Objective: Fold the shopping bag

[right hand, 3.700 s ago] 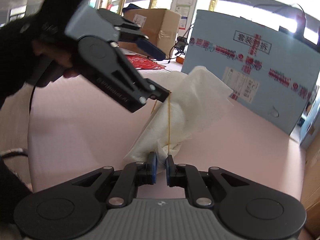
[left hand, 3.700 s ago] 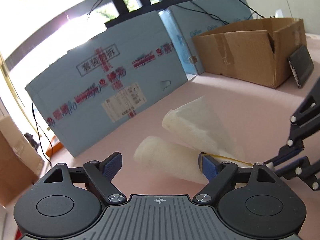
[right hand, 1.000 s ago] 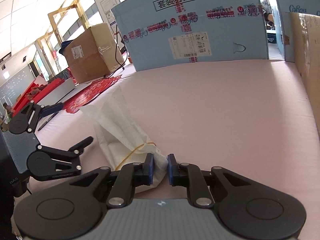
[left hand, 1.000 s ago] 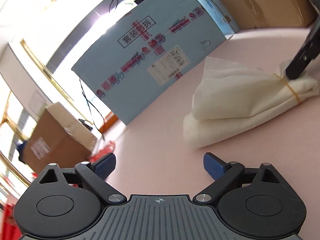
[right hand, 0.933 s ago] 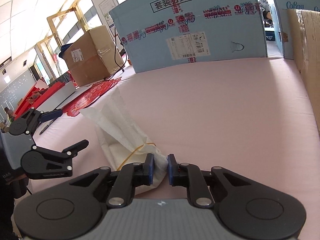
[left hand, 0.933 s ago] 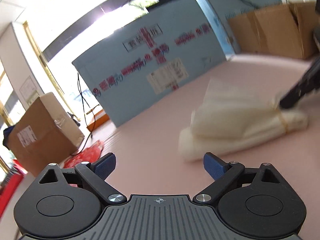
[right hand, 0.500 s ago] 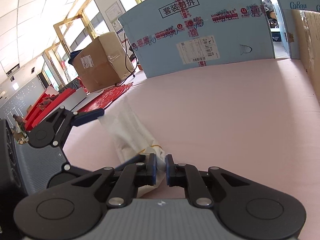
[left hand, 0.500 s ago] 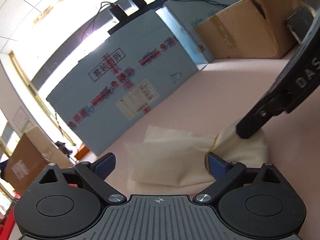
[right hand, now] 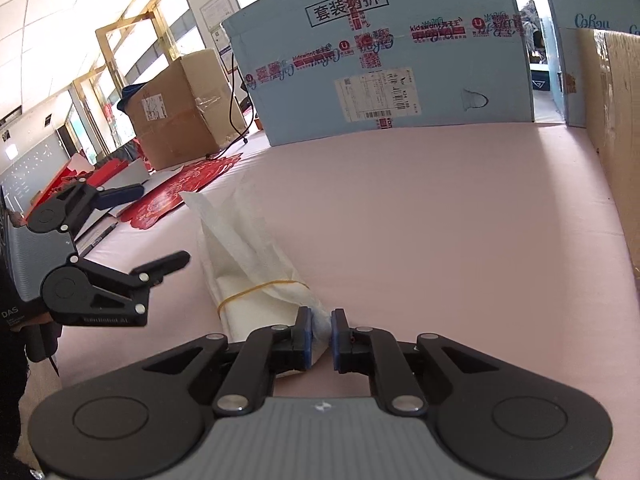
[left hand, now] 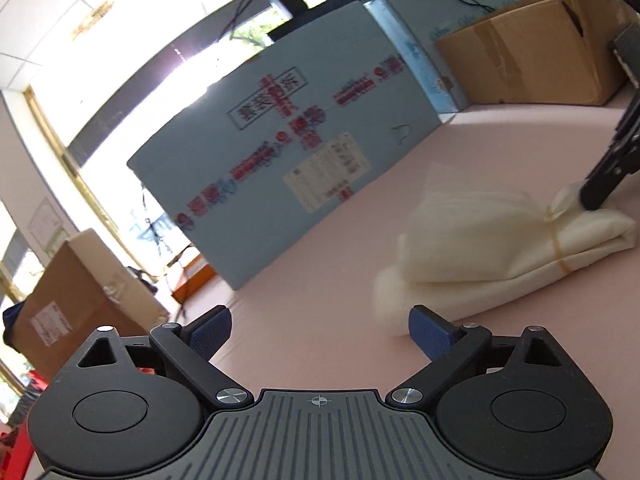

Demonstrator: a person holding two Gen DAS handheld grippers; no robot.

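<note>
While it lies rolled on the pink tabletop [right hand: 440, 208], the white shopping bag [right hand: 244, 264] stays bundled by a yellow rubber band [right hand: 256, 289] wrapped around its near end, with the loose far end fanning out flat toward the blue carton. My right gripper [right hand: 319, 330] is pinched tight on the bag's bunched tip just this side of the band, cloth squeezed between the blue pads. My left gripper [left hand: 319, 330] hangs with its fingers spread wide and nothing between them, just beside the bag's open end and not touching it; seen from my right wrist, it hovers left of the bundle [right hand: 132, 236]. Behind the bag stands a large blue carton [right hand: 380, 60] with red tape and a shipping label. A brown cardboard box [right hand: 176, 108] sits off the table's left, red paper cuttings [right hand: 180, 188] lying near it, and another brown box [left hand: 532, 44] borders the table's right side
</note>
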